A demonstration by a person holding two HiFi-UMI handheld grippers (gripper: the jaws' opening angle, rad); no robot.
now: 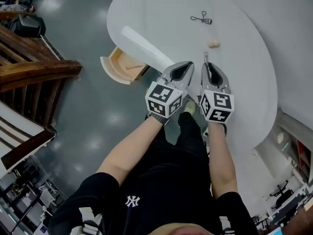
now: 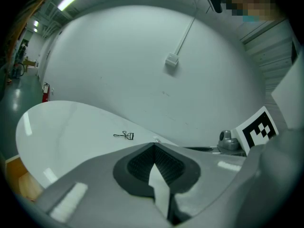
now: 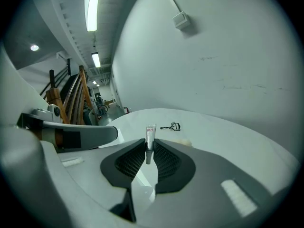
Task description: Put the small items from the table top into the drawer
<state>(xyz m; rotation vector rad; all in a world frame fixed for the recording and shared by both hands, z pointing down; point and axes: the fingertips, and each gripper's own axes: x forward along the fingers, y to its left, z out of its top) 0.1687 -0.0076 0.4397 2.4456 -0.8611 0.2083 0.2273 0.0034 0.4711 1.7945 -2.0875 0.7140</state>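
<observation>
The wooden drawer (image 1: 122,62) stands pulled open at the left edge of the table (image 1: 161,13). A thin thing seems to lie inside it, too small to name. Right of the drawer, over the table's near edge, the left gripper (image 1: 189,64) has its jaws pressed together with nothing between them. Just beside it, farther from the drawer, the right gripper (image 1: 207,63) pinches a small tube (image 3: 150,133) by its lower end, so the tube stands up out of the clamped jaws, well apart from the drawer and not over it. Farther right of the drawer and deeper on the table lies a small beige lump (image 1: 212,43), and beyond that an eyelash curler (image 1: 201,18). Both lie apart from either gripper. The task looks to be in its early or middle part: the tube is picked up but has yet to be carried across and dropped into the drawer, and the lump and the curler are left to fetch afterwards.
</observation>
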